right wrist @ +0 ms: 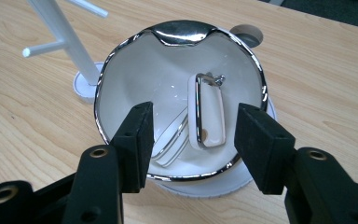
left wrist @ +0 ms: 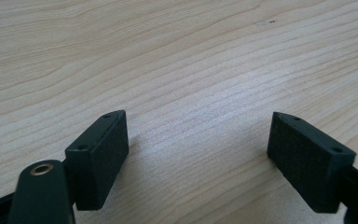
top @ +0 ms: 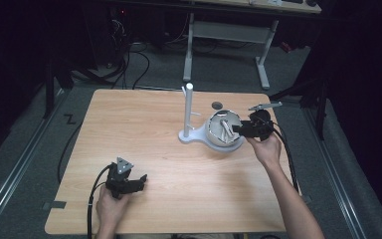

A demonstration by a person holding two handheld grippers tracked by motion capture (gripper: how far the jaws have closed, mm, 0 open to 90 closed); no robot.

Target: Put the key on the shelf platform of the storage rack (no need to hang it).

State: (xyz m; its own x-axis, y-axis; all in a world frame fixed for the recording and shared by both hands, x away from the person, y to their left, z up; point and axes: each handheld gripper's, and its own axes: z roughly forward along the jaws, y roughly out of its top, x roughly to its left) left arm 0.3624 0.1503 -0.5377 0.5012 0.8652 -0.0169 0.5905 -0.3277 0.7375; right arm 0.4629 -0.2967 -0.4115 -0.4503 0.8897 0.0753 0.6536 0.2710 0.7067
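Over the white bowl (right wrist: 177,84), right gripper (right wrist: 193,140) jaws apart, its near rim hidden behind them; left gripper (left wrist: 198,154) gapes over bare counter (left wrist: 177,60).

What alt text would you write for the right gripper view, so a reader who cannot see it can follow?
The right gripper holds its two black jaws apart just over the near rim of a chrome-rimmed white bowl containing white, chrome-edged rectangular pieces. The bowl sits on a white base on a wooden table, beside a white peg stand.
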